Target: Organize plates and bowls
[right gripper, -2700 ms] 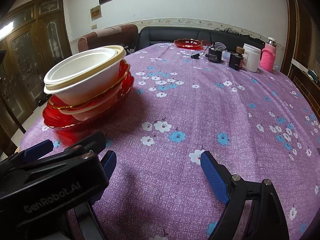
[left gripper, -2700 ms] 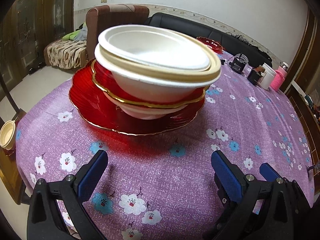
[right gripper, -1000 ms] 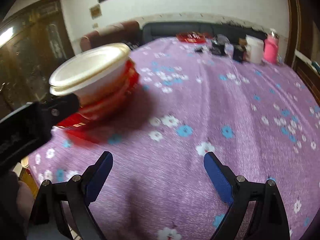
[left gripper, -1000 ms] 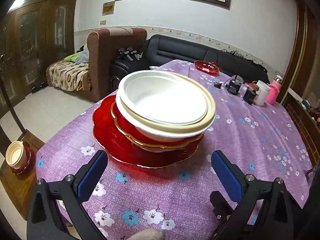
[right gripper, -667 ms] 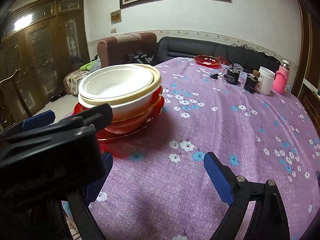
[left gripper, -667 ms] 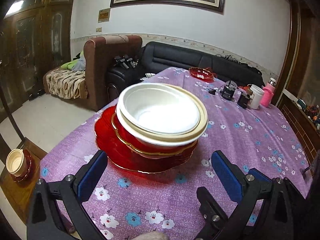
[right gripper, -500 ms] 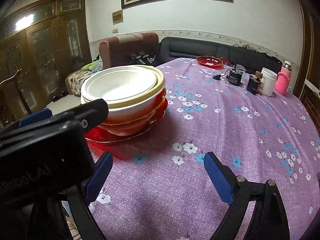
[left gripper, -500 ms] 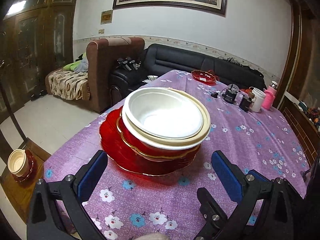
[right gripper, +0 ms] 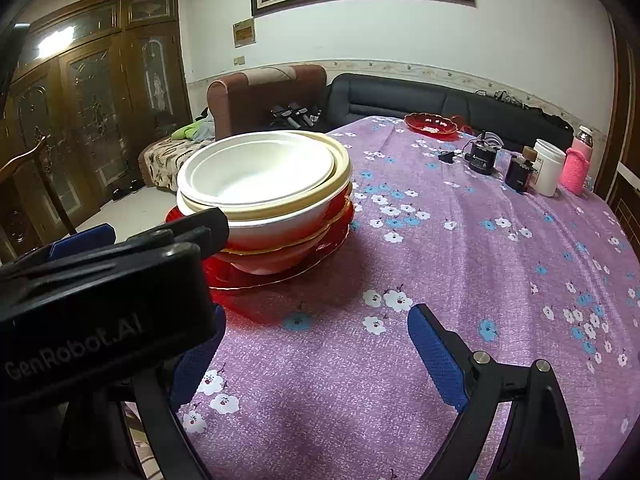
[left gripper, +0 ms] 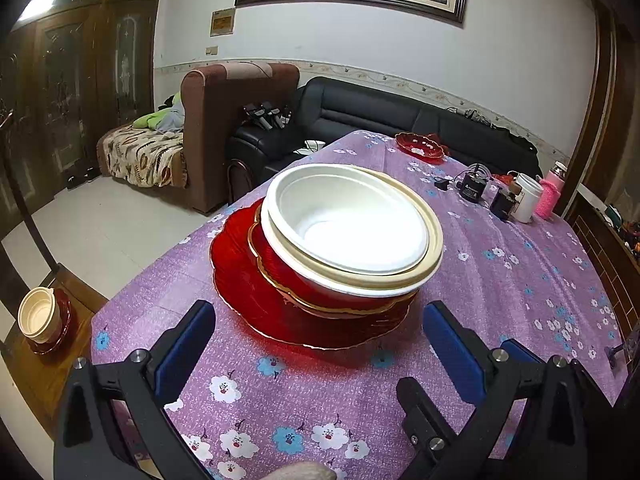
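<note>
Purple flowered cloth (left gripper: 500,288) covered the long table, with a black leather sofa (left gripper: 360,112) beyond its far end. Near the table's near-left corner stood a stack: a wide red glass plate with a gold rim (left gripper: 248,300) at the bottom, a smaller red gold-rimmed dish (left gripper: 288,276) above it, and white and cream paper bowls (left gripper: 348,224) nested on top, leaning slightly. The left gripper (left gripper: 320,344) hovered just before the stack, jaws spread wide and empty. The right gripper (right gripper: 316,344) hung beside it, equally wide, gripping nothing. A small red glass dish (right gripper: 430,123) sat far beyond the stack, near a white cup (right gripper: 550,172).
</note>
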A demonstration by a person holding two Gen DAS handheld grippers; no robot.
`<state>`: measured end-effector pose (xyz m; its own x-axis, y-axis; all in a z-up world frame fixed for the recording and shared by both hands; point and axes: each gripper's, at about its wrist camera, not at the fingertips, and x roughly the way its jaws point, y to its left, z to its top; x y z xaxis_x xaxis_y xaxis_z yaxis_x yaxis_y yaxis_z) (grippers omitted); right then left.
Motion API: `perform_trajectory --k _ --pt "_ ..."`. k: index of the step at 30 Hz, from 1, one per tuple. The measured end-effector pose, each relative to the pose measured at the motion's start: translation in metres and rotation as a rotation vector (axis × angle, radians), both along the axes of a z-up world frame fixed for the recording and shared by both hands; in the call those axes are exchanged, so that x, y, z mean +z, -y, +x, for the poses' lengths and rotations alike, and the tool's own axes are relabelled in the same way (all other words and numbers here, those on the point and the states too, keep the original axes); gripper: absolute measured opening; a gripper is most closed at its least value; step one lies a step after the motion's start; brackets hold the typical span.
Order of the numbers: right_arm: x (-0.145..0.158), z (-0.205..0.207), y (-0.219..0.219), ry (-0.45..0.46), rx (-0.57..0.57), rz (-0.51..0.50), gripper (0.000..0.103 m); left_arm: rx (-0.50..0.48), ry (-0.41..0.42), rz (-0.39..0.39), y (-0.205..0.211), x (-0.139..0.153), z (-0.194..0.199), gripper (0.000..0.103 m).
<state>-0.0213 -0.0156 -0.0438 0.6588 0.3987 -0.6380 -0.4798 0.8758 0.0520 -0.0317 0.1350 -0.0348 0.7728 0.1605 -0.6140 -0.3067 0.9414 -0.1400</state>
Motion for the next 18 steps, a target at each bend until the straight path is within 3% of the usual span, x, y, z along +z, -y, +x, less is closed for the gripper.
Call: perform_trajectory --k 18 --pt "-0.0031 0.0011 -0.0006 -0.010 -0.003 0.011 0.095 -0.010 -0.033 -0.014 0.0008 -0.0053 0.0056 0.103"
